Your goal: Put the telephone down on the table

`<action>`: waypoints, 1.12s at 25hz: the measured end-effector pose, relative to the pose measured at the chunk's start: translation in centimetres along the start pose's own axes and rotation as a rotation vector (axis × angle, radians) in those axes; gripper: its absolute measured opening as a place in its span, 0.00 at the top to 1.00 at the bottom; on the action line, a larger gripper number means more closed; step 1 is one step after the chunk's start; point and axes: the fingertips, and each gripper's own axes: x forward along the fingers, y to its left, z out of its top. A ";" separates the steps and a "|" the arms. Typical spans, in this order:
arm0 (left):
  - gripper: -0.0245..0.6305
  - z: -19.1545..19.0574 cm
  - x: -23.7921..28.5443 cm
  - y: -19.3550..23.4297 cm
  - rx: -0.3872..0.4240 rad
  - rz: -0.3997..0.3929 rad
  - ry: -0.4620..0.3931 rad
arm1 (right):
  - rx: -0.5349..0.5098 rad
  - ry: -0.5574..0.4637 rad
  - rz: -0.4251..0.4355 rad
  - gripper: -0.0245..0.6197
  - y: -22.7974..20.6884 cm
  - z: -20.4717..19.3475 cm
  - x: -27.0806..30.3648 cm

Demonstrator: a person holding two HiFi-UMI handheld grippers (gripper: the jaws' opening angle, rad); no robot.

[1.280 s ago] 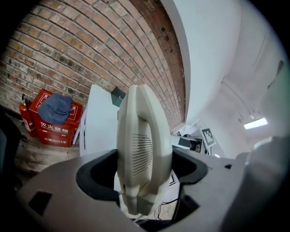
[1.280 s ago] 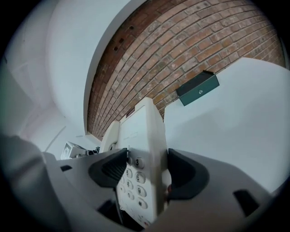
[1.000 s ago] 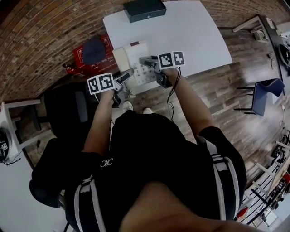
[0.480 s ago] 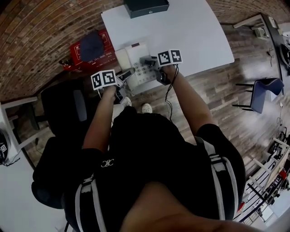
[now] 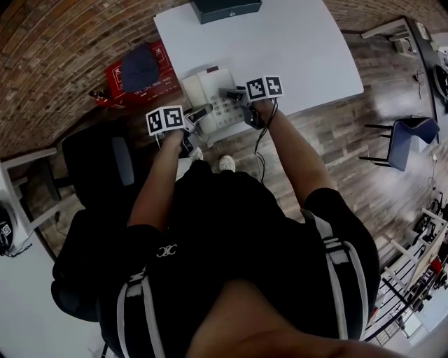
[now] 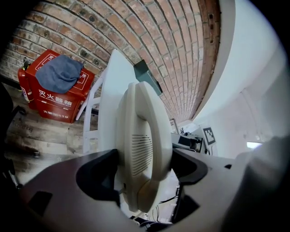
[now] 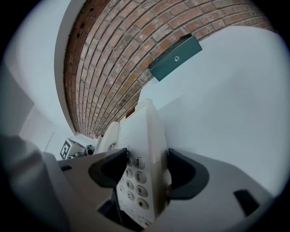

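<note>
The white table (image 5: 294,49) fills the top of my head view, with a dark box (image 5: 225,8) at its far edge. On the floor to its left stands a red box (image 5: 168,78) with a blue cloth (image 5: 140,66) on top. The telephone (image 5: 213,80) is at the table's near left corner, keypad (image 7: 133,174) up. I cannot tell whether it rests on the top or hangs just over it. My right gripper (image 5: 228,92) clasps its body across the keypad, one jaw on each side. My left gripper (image 5: 201,111) is clenched on the handset (image 6: 140,140), which lies along the telephone's left side.
</note>
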 end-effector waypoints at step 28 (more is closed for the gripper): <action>0.90 6.8 -11.7 -9.0 0.615 0.452 -0.564 | -0.407 -0.668 -0.287 0.95 6.8 7.0 -11.7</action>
